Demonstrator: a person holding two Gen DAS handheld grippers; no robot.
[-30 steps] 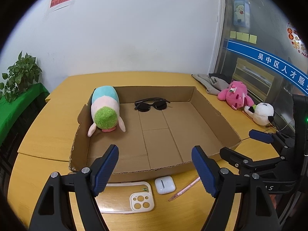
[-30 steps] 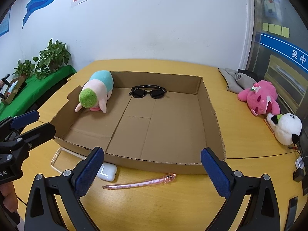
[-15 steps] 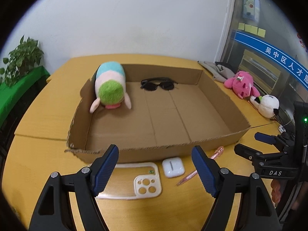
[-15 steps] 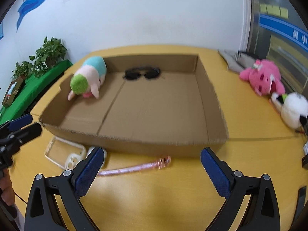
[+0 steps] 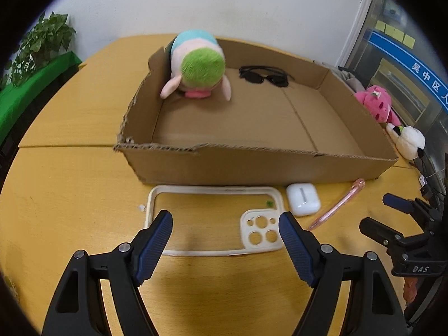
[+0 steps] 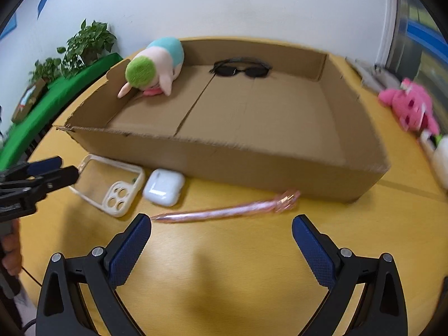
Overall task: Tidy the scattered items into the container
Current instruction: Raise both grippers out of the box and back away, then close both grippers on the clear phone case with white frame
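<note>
Biggest first: the cardboard box sits mid-table w/ a plush toy and sunglasses already inside. Three items lie on the table just outside its near wall.

Phone case: we judge it light, thin, bendy; a flat frame hard to pinch from above, so we'd take one long rim edge-on.

Earbud case: small, smooth, prob. slippery; grip across its short sides.

Pink pen: very light, will roll; pinch mid-shaft.

Left gripper hangs over the phone case, jaws wide apart, nothing between the pads, touching nothing.

Right gripper sits just short of the pen, jaws likewise spread wide, empty. Neither has contact yet, as far as we can tell.
</note>
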